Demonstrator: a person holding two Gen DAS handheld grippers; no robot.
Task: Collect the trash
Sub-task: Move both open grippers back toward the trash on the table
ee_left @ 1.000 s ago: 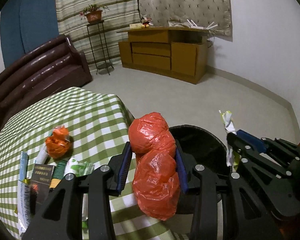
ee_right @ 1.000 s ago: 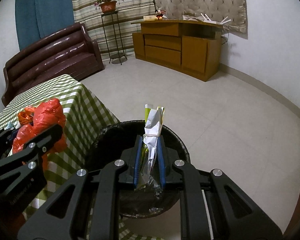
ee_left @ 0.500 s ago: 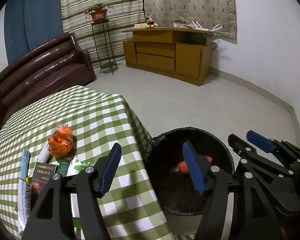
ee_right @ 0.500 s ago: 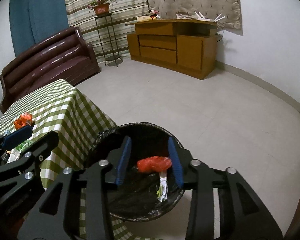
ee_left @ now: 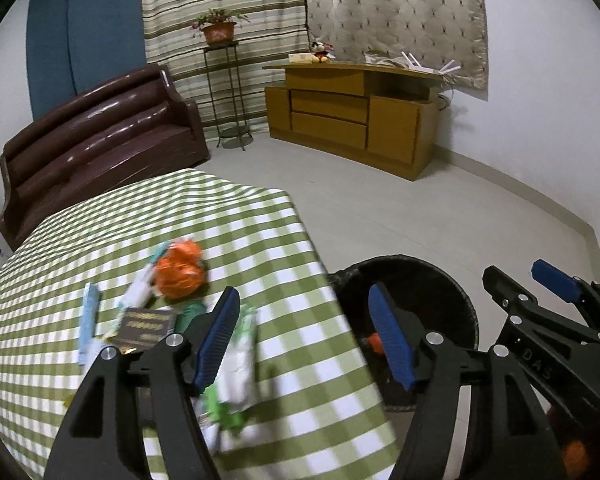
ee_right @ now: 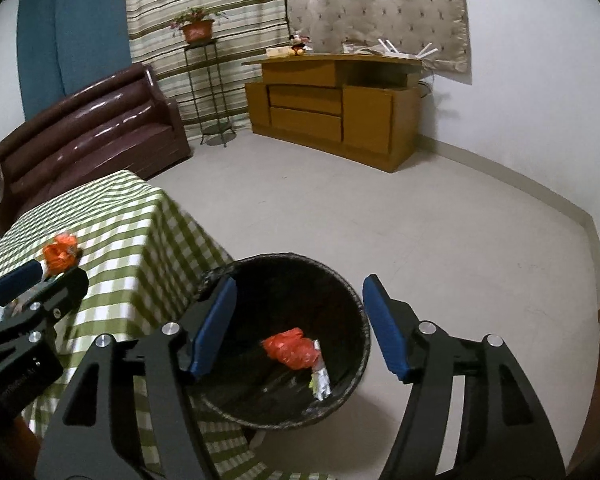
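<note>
A black trash bin (ee_right: pixel 352 292) stands on the floor beside the green-checked table (ee_left: pixel 240 216). In it lie a red plastic bag (ee_right: pixel 290 348) and a white wrapper (ee_right: pixel 320 380). My right gripper (ee_right: pixel 300 330) is open and empty above the bin. My left gripper (ee_left: pixel 306 338) is open and empty over the table's edge, beside the bin (ee_left: pixel 440 280). On the table lie an orange crumpled bag (ee_left: pixel 180 270), a dark small box (ee_left: pixel 144 326), a light-blue packet (ee_left: pixel 88 322) and a green-white wrapper (ee_left: pixel 232 380).
A brown leather sofa (ee_left: pixel 96 140) stands behind the table. A wooden cabinet (ee_left: pixel 352 116) and a plant stand (ee_left: pixel 224 92) are along the far wall. Pale tiled floor (ee_right: pixel 380 208) lies beyond the bin.
Both grippers opened and dropped the red bag and the white wrapper into the bin. Since then the left gripper has swung left toward the table trash and the right has opened wider.
</note>
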